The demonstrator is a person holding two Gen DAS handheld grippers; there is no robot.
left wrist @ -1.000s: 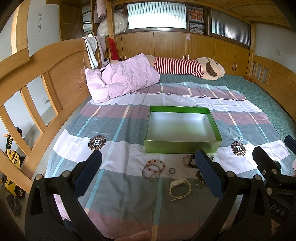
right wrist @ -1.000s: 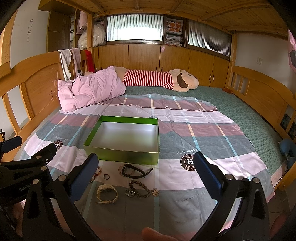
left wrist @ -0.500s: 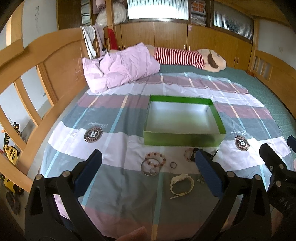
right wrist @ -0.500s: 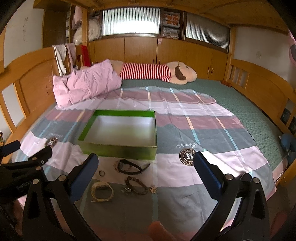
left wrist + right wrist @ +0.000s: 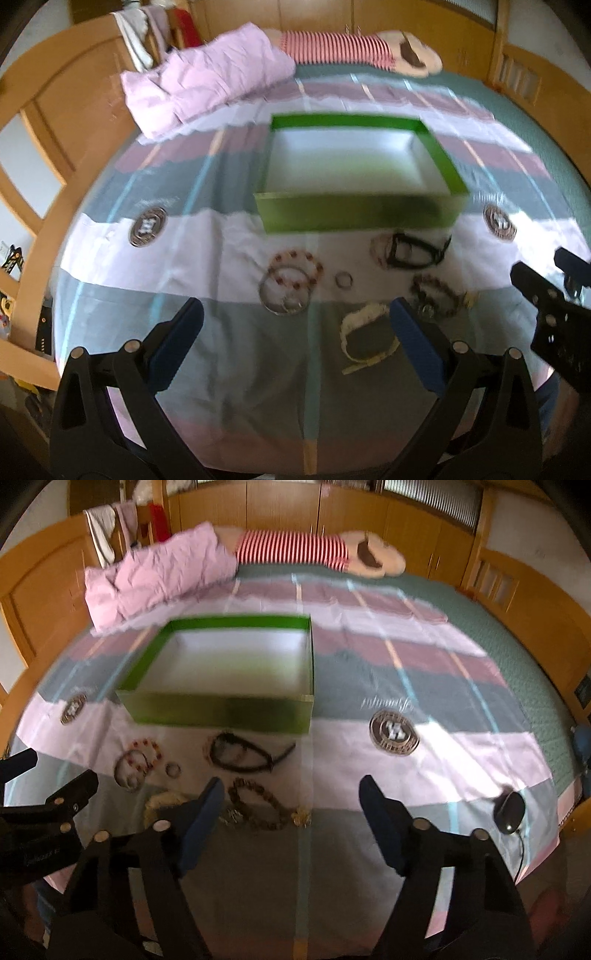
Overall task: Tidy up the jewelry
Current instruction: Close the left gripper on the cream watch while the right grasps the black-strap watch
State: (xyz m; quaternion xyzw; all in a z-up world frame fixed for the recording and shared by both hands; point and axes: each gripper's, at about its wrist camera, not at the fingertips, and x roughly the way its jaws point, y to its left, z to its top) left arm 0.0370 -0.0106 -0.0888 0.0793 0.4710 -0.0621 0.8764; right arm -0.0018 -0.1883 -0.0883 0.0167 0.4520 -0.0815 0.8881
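An empty green box (image 5: 362, 218) (image 5: 221, 710) sits on the striped bedsheet. In front of it lie a red bead bracelet (image 5: 295, 258) over a silver bangle (image 5: 284, 295), a small ring (image 5: 344, 280), a black watch (image 5: 417, 251) (image 5: 243, 755), a brown bead bracelet (image 5: 437, 295) (image 5: 258, 805) and a cream watch (image 5: 365, 334). My left gripper (image 5: 295, 314) is open, above the bed just short of the bangle. My right gripper (image 5: 291, 794) is open, beside the brown bead bracelet.
A pink quilt (image 5: 207, 81) and a striped plush toy (image 5: 351, 48) lie at the head of the bed. Wooden bed rails (image 5: 40, 155) run along both sides. A black mouse-like device (image 5: 511, 808) lies on the bed at the right.
Both grippers have moved forward and tilted down toward the jewelry, which now looks larger and closer. The jaws stay open; nothing was picked up.
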